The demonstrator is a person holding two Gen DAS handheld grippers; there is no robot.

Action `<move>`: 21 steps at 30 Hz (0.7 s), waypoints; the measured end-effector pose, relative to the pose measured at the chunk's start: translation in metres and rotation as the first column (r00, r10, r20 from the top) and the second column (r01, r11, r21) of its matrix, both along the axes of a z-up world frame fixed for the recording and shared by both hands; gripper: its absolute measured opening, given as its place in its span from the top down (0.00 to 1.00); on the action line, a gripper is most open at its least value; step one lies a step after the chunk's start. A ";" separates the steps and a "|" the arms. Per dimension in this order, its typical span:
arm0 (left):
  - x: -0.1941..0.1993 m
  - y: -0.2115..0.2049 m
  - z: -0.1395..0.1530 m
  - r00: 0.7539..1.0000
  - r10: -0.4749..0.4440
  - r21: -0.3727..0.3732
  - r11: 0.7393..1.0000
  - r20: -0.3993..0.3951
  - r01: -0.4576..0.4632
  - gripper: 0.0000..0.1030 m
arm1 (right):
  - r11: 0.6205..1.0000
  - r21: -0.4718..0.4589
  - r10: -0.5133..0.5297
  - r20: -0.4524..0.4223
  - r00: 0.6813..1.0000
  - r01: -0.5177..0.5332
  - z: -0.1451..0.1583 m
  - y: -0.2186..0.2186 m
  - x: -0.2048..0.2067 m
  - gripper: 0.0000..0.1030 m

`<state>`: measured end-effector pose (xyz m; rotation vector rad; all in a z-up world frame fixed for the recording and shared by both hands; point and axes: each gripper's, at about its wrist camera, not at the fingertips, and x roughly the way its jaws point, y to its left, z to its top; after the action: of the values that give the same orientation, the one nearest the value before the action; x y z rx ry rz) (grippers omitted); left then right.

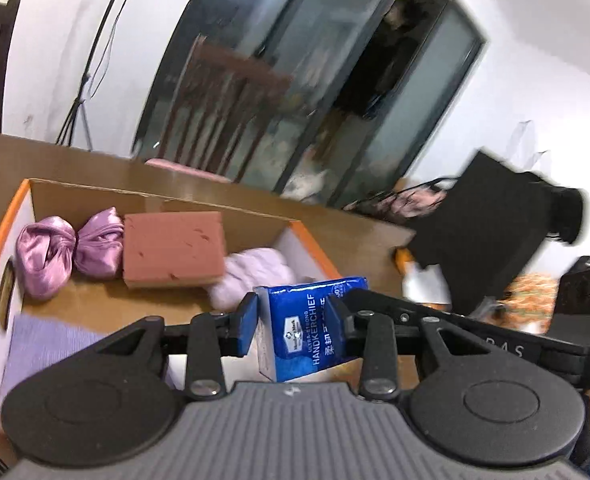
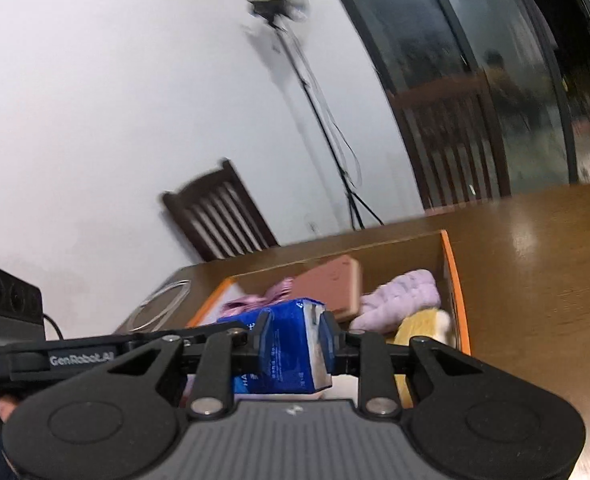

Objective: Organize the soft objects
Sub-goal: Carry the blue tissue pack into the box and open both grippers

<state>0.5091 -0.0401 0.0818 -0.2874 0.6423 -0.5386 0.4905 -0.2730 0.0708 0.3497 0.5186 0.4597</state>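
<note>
A blue handkerchief tissue pack (image 1: 309, 332) hangs above the near end of a cardboard box with an orange rim (image 1: 311, 240). My left gripper (image 1: 295, 318) is shut on it, one blue pad on each side. From the other side my right gripper (image 2: 295, 336) is shut on the same pack (image 2: 291, 348). Each gripper's black body shows at the edge of the other's view. Inside the box lie a purple satin bundle (image 1: 67, 252), a red-brown sponge block (image 1: 173, 250), a lilac fluffy piece (image 1: 251, 276), a lavender cloth (image 1: 51, 344) and a yellow plush item (image 2: 423, 326).
The box sits on a brown wooden table (image 2: 535, 280). Dark wooden chairs (image 2: 219, 216) stand behind it, with a tripod stand (image 2: 327, 120) by the white wall and glass doors (image 1: 295, 80). A black bag (image 1: 495, 216) lies at the table's right end, and a black device (image 2: 7, 304) at its left.
</note>
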 end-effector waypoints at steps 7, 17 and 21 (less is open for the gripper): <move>0.068 -0.020 -0.055 0.979 0.027 0.156 0.988 -0.202 0.005 0.64 | 0.984 -0.175 -0.070 -0.190 0.979 0.036 -0.053 0.021 0.090 0.88; 0.065 -0.004 -0.042 0.985 0.038 0.139 0.990 -0.166 -0.015 0.40 | 0.967 -0.248 -0.100 -0.125 0.987 0.067 -0.060 0.029 0.084 0.81; 0.045 0.002 -0.014 0.992 0.052 0.149 0.988 -0.111 -0.035 0.40 | 0.971 -0.226 -0.096 -0.083 0.992 0.075 -0.032 0.018 0.066 0.54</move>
<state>0.5542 -0.0377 0.0675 -0.1937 0.7811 -0.4322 0.5569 -0.2554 0.0384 0.1778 0.6376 0.2987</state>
